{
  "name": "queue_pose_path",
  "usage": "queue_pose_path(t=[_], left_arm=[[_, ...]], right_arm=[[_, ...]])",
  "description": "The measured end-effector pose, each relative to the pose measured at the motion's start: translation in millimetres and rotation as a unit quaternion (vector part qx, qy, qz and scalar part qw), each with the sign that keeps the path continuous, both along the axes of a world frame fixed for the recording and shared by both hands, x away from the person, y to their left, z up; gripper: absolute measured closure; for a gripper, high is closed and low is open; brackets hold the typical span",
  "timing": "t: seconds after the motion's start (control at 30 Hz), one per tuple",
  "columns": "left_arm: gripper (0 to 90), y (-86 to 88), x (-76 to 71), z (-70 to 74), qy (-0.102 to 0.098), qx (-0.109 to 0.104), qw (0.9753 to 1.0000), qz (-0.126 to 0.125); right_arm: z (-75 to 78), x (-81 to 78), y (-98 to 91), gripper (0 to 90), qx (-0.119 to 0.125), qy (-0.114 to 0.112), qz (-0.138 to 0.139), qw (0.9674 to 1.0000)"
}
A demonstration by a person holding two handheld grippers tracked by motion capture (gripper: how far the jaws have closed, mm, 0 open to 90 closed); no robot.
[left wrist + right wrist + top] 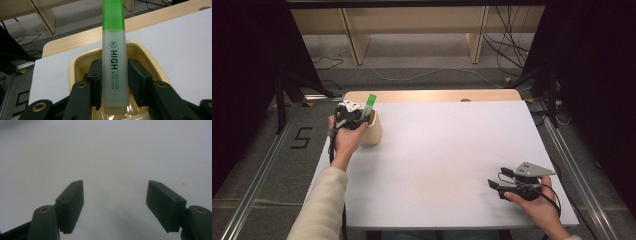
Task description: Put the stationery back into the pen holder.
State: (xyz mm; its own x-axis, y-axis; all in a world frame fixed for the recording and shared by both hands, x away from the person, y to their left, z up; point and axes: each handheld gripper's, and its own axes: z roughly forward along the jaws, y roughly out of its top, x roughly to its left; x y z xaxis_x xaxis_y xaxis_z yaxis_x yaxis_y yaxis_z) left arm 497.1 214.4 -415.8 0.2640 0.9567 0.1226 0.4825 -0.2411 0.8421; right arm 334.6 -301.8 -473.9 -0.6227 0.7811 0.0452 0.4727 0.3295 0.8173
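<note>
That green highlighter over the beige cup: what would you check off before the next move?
1. highlighter sits between the left gripper pads: ok.
2. Pads pressing on both its sides: cannot tell; a slim gap shows on one side.
3. Its lower end is inside the cup: ok.
4. Cup stands upright on the table: ok.
5. right gripper open with nothing between its pads: ok.

Highlighter cap tip beyond the top edge, base hidden inside cup
</note>
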Motion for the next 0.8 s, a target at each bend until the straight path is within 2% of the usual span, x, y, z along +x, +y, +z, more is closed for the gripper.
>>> queue_pose_path(t=[0.07, 0.17, 0.3, 0.53, 0.8], left_arm=[[54.7, 0.0, -1.6, 2.8, -0.011, 0.002, 0.9999, 0.009], [40.8, 1.2, -5.2, 8.7, -0.010, 0.000, 0.9998, 0.017], [31.1, 4.1, -10.8, 17.5, -0.019, -0.007, 0.9995, 0.025], [28.9, 8.9, -17.9, 29.4, -0.037, -0.019, 0.9986, 0.032], [25.8, 6.6, -28.7, 38.0, -0.015, -0.022, 0.9996, 0.012]], right_arm=[[0.0, 0.0, -0.1, 30.9, 0.000, 0.000, 0.000, 1.0000], [-0.1, 0.1, -0.2, 30.9, 0.000, 0.000, 0.000, 1.0000], [-0.1, 0.2, 0.2, 30.9, 0.000, 0.001, 0.001, 1.0000], [-0.1, 0.3, 0.4, 30.9, 0.000, 0.001, -0.001, 1.0000], [0.0, 0.3, -0.2, 30.8, -0.002, 0.002, -0.001, 1.0000]])
